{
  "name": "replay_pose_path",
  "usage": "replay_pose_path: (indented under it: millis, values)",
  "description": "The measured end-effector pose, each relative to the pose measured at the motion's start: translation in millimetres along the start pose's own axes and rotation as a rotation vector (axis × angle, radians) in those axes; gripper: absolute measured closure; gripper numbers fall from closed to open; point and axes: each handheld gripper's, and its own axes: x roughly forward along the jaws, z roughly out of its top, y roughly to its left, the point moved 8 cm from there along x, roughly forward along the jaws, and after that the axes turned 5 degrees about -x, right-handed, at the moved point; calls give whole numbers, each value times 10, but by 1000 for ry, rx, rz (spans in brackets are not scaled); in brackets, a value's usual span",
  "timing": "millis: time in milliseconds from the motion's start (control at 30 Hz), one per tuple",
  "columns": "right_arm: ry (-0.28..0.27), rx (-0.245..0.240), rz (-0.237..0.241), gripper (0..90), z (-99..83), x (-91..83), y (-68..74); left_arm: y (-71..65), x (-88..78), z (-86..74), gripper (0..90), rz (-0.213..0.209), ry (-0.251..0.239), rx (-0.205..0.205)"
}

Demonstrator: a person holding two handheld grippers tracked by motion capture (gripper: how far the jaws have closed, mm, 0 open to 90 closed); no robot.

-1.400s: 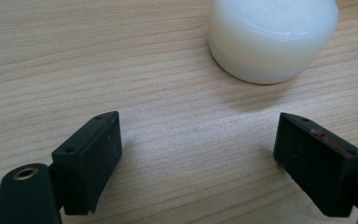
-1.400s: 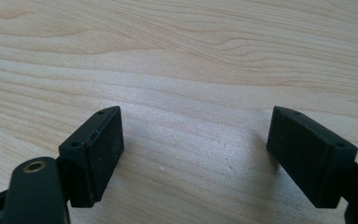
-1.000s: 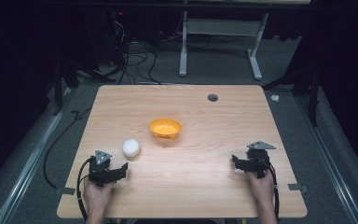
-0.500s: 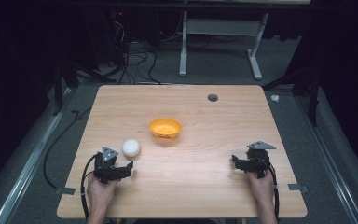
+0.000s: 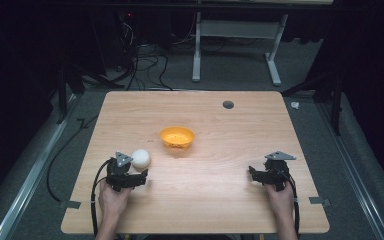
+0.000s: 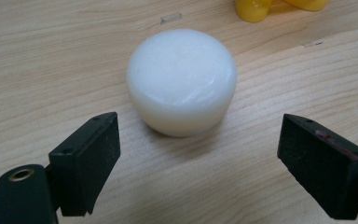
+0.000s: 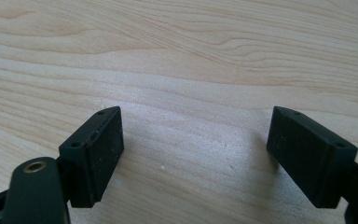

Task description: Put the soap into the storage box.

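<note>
A white rounded puck-like object [image 5: 141, 158] [image 6: 182, 86] rests on the wooden table [image 5: 230, 130], just ahead of my left gripper [image 5: 139, 176] [image 6: 200, 161]. Its jaws have just been opening and stand wide apart, with the white object beyond their tips and nothing between the pads. An orange bowl [image 5: 177, 137] sits near the table's middle; its yellow-orange base [image 6: 279, 7] shows at the top of the left gripper view. My right gripper [image 5: 252, 172] [image 7: 196, 156] rests open at the right front of the table over bare wood.
A dark round hole [image 5: 228, 104] lies in the table's far right part. Cables [image 5: 97, 200] trail from both grippers toward the front edge. A white desk frame [image 5: 235, 45] and tangled cables stand on the floor behind the table.
My left gripper has moved right and forward toward the white object, which has not moved. The right hand has stayed still.
</note>
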Motion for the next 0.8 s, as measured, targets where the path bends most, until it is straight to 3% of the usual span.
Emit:
replay_pose_path:
  millis: [200, 467, 567, 800]
  values:
    - [-1, -2, 2, 196, 0, 0, 1, 5, 58, 95, 87, -10, 25, -13]
    - [-1, -2, 2, 196, 0, 0, 1, 0, 106, 202, 84, -9, 26, -9]
    - [-1, -2, 2, 196, 0, 0, 2, 9, 139, 258, 89, -10, 3, -24]
    - [0, -2, 2, 196, -1, -2, 3, 31, 282, 301, 87, 7, 39, -27]
